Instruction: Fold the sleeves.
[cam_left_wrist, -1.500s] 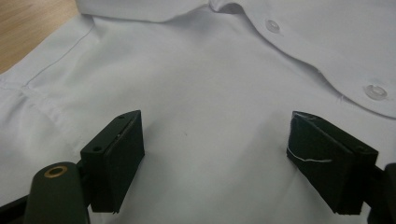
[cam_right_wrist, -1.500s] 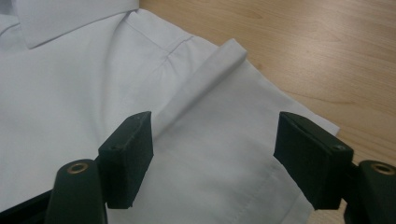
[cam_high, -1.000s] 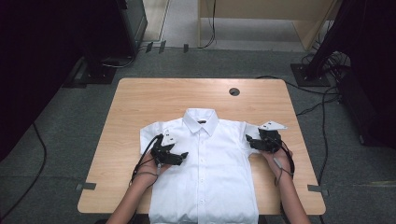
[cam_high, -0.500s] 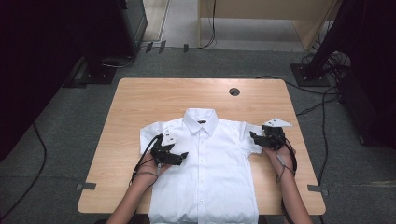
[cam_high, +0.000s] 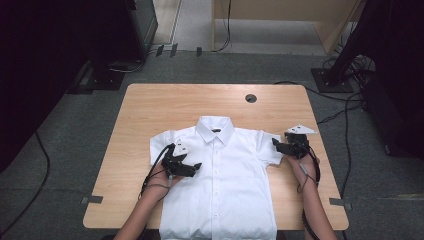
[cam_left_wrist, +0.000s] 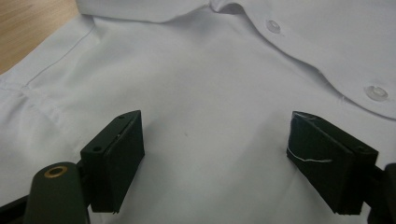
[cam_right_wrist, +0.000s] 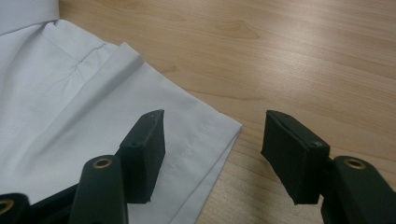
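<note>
1. My left gripper (cam_high: 196, 166) hangs over the chest of the white shirt (cam_high: 225, 190), on the side of the button placket toward my left hand. Jaws spread wide, nothing between them but flat cloth below.
2. My right gripper (cam_high: 276, 144) sits at the shirt's right sleeve (cam_right_wrist: 154, 140), by the cuff corner. Its jaws have just been closing a little, yet they stand apart; one pad is over the hem, the other over bare wood. No grip on anything.
3. The shirt lies face up and buttoned on the table (cam_high: 150, 115), collar (cam_high: 215, 129) away from me, tail hanging over the near edge.
4. Risk, right side: if I close now, I judge the pads may catch only the top layer of the sleeve, or nothing, since the hem corner lies between them off-centre. A one-layer pinch would drag the fold crooked.
5. Risk, left side: pressing down with open jaws could bunch the chest cloth and pull the placket askew.
6. Risk, far: lifting the sleeve hard may slide the whole shirt toward the near edge, where the tail already overhangs.
7. Count: one shirt, two sleeves, two grippers, one table, one round hole (cam_high: 251, 98) in the table beyond the collar.
</note>
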